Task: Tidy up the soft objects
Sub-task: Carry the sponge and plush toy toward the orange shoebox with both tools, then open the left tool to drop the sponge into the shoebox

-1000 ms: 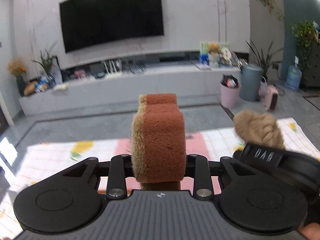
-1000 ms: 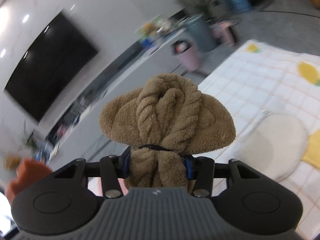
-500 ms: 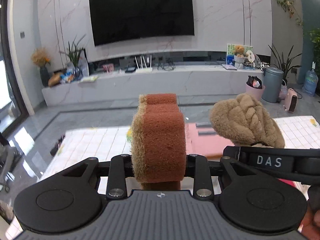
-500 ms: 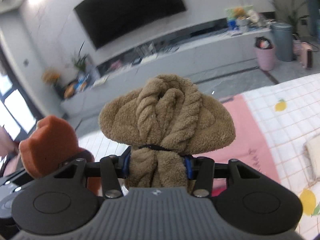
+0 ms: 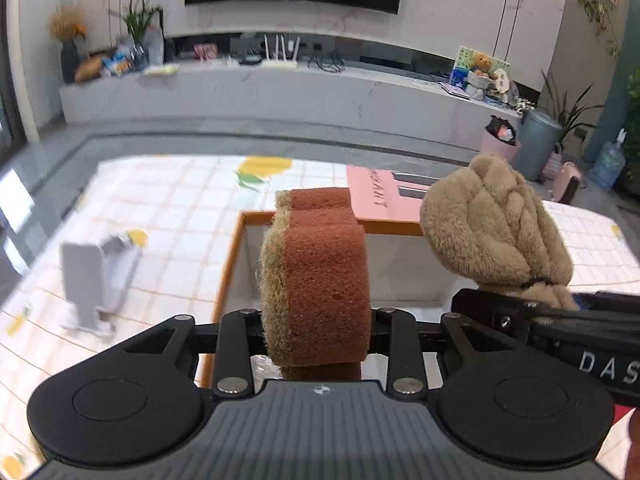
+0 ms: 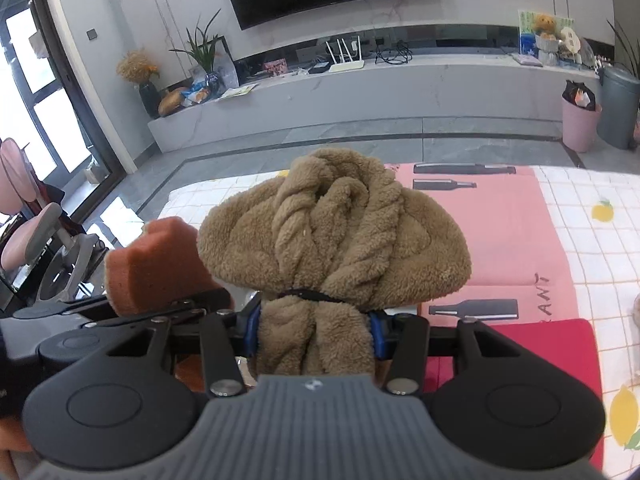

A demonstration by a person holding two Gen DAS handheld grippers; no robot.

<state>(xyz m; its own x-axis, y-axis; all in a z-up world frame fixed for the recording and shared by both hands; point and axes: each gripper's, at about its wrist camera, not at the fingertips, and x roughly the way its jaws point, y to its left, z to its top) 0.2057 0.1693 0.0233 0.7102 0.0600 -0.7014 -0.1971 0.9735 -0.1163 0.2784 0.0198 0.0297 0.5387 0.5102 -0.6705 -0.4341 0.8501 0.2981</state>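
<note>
My left gripper [image 5: 316, 316] is shut on a rust-red scrub sponge [image 5: 320, 276] with a tan fibre side, held upright. It hangs over a white box with an orange rim [image 5: 230, 264] on the checked cloth. My right gripper [image 6: 314, 320] is shut on a tan plush toy [image 6: 332, 232] tied with a dark band. In the left wrist view the plush [image 5: 492, 228] shows just to the right of the sponge, and in the right wrist view the sponge [image 6: 152, 264] sits to the left. The two grippers are side by side.
A pink mat printed with bottles [image 6: 500, 240] and a red piece [image 6: 532, 348] lie on the lemon-patterned cloth [image 6: 600, 216]. A grey stand-like object [image 5: 96, 280] lies left of the box. Beyond are a grey floor, a low TV bench and bins.
Both grippers have swung across over the cloth, keeping their loads. The orange-rimmed box has come into view under the sponge, and the right wrist has rolled level.
</note>
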